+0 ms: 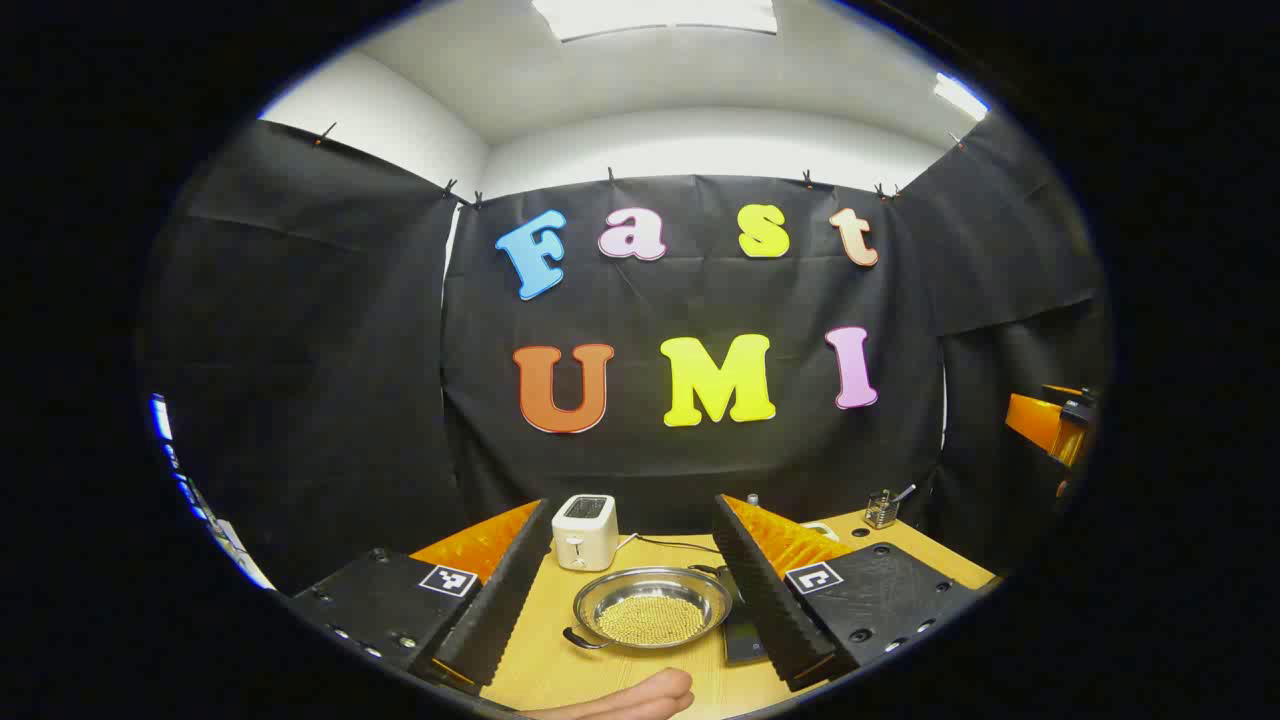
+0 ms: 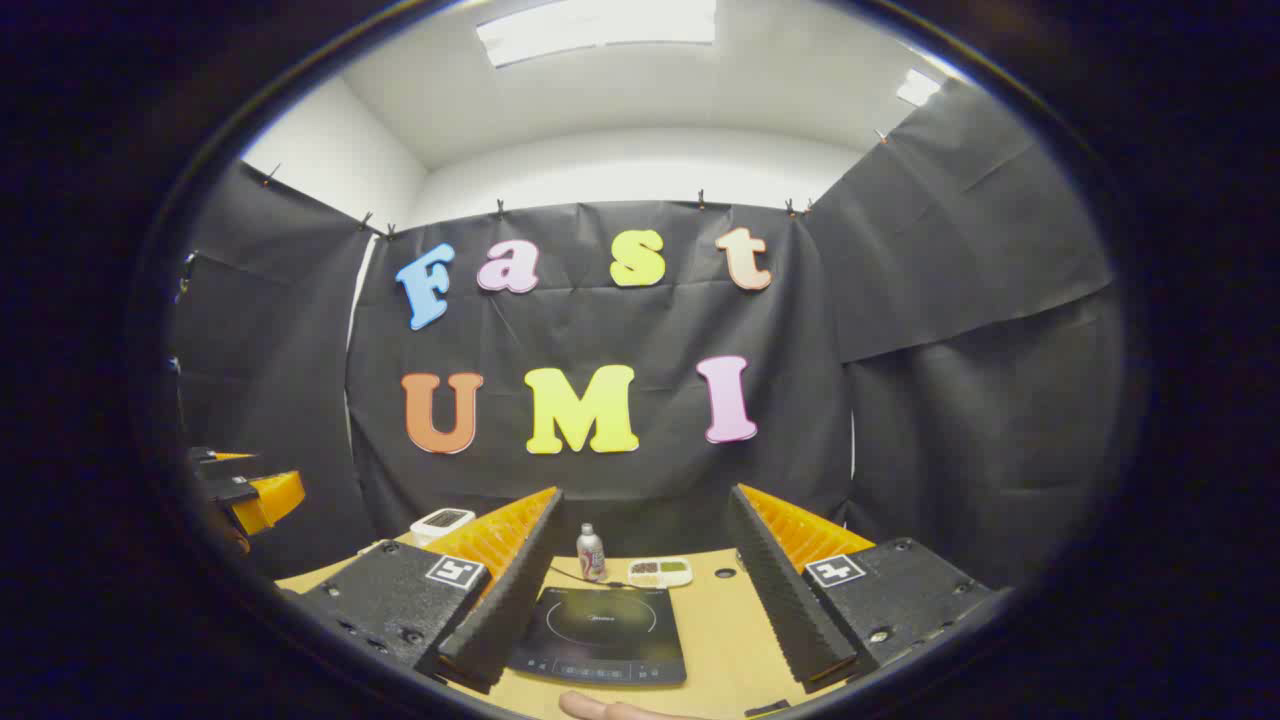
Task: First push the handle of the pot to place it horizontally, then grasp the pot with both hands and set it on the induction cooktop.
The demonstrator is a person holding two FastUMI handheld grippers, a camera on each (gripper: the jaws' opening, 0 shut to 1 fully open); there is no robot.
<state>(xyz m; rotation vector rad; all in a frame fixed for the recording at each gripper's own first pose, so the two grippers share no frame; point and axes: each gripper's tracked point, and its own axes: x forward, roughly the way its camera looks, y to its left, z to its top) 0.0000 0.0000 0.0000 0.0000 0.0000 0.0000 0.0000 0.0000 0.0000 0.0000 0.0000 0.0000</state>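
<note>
Both grippers are up off the table, jaws spread wide, nothing between them. In the left gripper view the left gripper (image 1: 635, 590) frames the pot (image 1: 652, 607): a shallow metal pan on the wooden table (image 1: 545, 675), with a layer of small yellowish grains inside. One dark handle (image 1: 580, 638) sticks out at the near-left rim; another dark bit shows at the far-right rim, partly behind the right finger. White toaster (image 1: 586, 531) sits just behind the pot, a cord running off to its right. A dark flat device (image 1: 744, 640) lies beside the pot on the right, mostly hidden by the finger. A small holder with utensils (image 1: 883, 508) stands at the far right edge of the table. A fingertip of a person's hand (image 1: 640, 695) pokes in at the bottom edge. In the right gripper view the right gripper (image 2: 640, 600) frames the induction cooktop (image 2: 602, 622), black, flat on the table, nothing on it. Behind it stand a small bottle (image 2: 591, 552) and a white divided tray (image 2: 660, 572), side by side. The other gripper (image 2: 245, 495) shows at the far left edge, too small to read its jaws there.
</note>
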